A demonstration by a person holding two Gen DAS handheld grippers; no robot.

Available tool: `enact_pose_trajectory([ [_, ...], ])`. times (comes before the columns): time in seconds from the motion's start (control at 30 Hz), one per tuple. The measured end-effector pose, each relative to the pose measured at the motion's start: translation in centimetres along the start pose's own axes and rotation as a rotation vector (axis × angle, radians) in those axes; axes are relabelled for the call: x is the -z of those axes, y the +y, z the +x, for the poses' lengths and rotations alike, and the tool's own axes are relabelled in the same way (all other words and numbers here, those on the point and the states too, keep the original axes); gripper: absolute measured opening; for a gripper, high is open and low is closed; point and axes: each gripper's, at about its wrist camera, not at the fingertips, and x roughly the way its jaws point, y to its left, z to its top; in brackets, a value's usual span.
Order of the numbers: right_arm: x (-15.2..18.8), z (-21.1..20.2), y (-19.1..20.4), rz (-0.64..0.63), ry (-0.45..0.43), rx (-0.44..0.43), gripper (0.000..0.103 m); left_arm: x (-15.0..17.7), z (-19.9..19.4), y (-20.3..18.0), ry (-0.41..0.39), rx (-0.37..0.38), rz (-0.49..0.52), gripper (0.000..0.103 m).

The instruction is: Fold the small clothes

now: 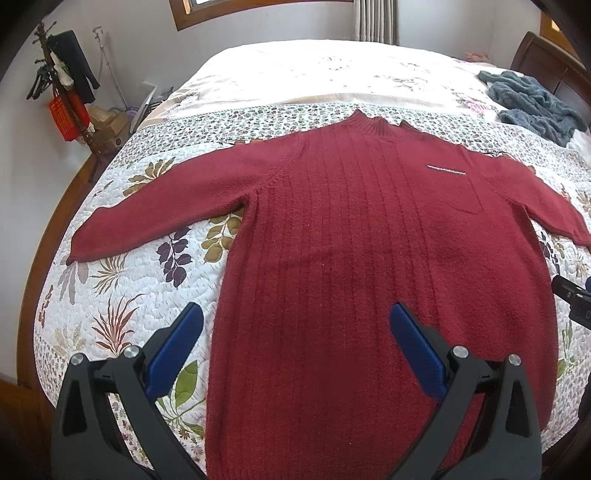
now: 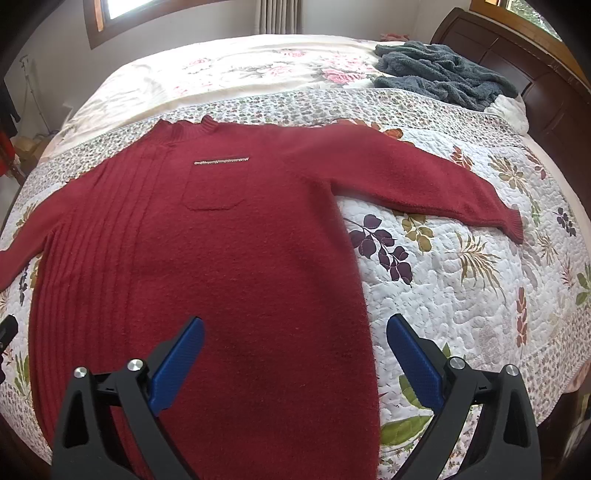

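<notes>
Bright daylight from window (image 2: 114,7); blown-out bedding, fisheye-warped edges.

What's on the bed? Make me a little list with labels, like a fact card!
Main thing: red sweater, spread flat, front up
Sleeves: both stretched out to the sides
Pocket: chest pocket with a sparkly strip on top
Underneath: leafy quilt on the bed
Other clothes: fuzzy grey-blue garment, crumpled near the headboard
Left gripper: open, over the sweater's lower left edge
Right gripper: open, over the sweater's lower right edge
Folding: not started
</notes>
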Motion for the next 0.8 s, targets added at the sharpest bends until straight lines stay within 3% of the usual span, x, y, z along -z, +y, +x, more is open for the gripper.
enact_pose_trajectory([
  [0.5,-0.1,0.1,-0.4,0.006,-0.005,0.001,0.099,-0.1,0.1,-0.2,-0.003,0.006,0.007,0.100],
  [0.67,-0.3,0.2,-1.3,0.015,-0.018,-0.002,0.099,-0.2,0.6,-1.1,-0.039,0.080,0.011,0.100],
  [0.8,-1.6,0.6,-5.2,0.066,-0.052,-0.041,0.099,-2.0,2.1,-3.7,-0.017,0.111,0.048,0.100],
])
